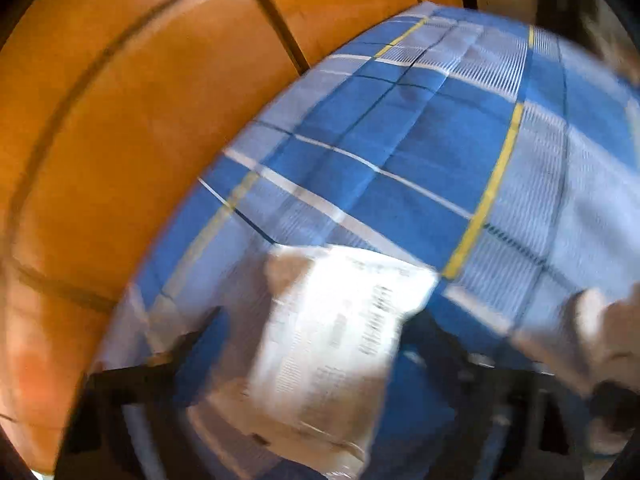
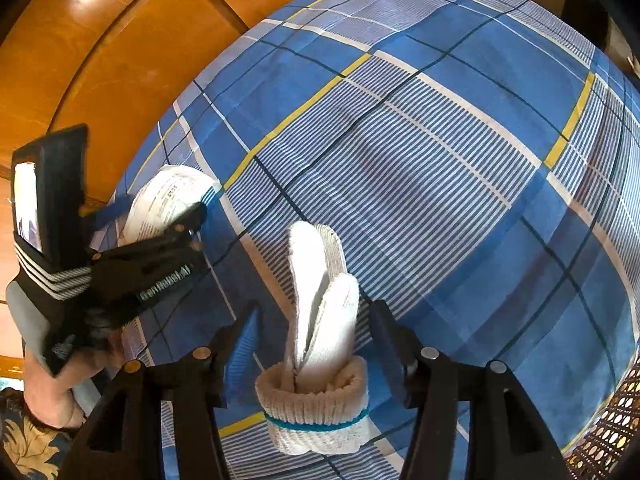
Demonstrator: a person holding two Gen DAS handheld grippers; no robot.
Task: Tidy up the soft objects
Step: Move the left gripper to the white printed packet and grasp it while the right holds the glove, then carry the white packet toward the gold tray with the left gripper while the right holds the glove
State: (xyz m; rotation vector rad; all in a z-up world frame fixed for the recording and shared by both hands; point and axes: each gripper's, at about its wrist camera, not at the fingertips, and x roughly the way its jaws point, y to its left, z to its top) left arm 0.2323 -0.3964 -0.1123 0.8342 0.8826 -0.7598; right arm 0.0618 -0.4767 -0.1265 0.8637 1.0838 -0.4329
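Ahead of our claws spreads a blue plaid bedsheet point(image 2: 460, 168) with white and yellow stripes. Beyond it on our left, glossy orange wooden panels point(image 2: 132, 56) catch a bright light reflection.

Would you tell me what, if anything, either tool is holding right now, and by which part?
Neither clearly holds anything. The right tool stands open around the rolled glove. The left tool straddles the white packet; contact cannot be told.

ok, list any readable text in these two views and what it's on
"GenRobot.AI": on the side of the left claw, right wrist view.
White packet: printed lines, too small to read here.
Same packet in the left wrist view: print blurred, unreadable.
Rolled glove, plaid cloth: no text.
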